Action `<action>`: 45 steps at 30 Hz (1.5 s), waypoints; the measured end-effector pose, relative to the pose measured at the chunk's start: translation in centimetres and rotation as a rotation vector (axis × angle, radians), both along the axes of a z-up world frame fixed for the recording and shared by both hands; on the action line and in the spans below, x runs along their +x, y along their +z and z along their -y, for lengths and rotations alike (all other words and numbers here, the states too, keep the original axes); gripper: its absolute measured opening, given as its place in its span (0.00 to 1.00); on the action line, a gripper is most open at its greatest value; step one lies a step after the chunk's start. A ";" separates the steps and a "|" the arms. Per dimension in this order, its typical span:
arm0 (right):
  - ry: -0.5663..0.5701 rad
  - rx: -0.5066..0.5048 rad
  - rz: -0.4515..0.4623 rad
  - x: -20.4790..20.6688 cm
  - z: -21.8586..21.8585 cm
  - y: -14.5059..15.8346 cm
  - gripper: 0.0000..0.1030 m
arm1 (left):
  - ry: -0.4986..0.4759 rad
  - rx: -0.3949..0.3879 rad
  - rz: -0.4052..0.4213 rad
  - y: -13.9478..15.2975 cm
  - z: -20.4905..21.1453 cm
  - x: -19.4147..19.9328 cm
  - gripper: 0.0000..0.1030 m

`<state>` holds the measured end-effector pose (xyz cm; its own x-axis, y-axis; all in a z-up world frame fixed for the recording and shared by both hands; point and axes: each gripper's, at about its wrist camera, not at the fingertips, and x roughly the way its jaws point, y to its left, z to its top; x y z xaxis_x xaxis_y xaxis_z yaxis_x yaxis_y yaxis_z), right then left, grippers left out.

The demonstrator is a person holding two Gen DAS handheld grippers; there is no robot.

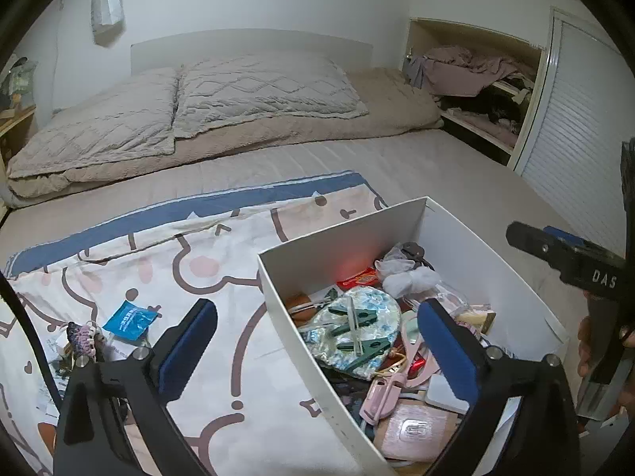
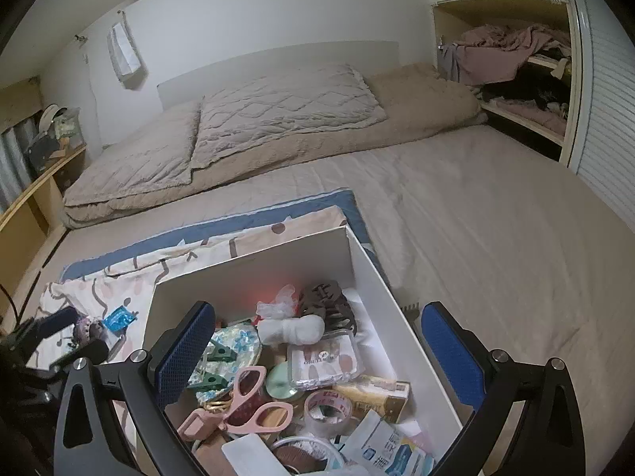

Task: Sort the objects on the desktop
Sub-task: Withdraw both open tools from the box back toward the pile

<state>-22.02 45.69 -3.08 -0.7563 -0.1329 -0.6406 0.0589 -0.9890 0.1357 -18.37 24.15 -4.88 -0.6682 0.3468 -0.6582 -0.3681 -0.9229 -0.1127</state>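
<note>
Both tongs, left (image 1: pixel 317 351) and right (image 2: pixel 321 351), gape wide and empty over the white box (image 2: pixel 377 277).

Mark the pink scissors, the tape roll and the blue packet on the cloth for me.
pink scissors (image 2: pixel 254 400), right wrist view, on the handle loops.
tape roll (image 2: pixel 328 407), right wrist view, on its near rim.
blue packet (image 1: pixel 129 316), left wrist view, on its flat middle.

bed: two quilted grey pillows (image 1: pixel 190 107) on a beige blanket (image 2: pixel 428 91) at the headboard | bare mattress sheet (image 2: pixel 496 206) to the right | wall alcove (image 1: pixel 476 79) stuffed with crumpled pink bedding | slatted white door (image 2: pixel 607 119) beside it | wooden shelf (image 2: pixel 43 182) far left, cluttered
</note>
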 end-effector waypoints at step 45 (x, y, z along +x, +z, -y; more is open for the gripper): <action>0.192 0.064 -0.004 0.2 10.1 -0.5 1.00 | 0.202 0.009 -0.037 1.3 12.8 -1.3 0.99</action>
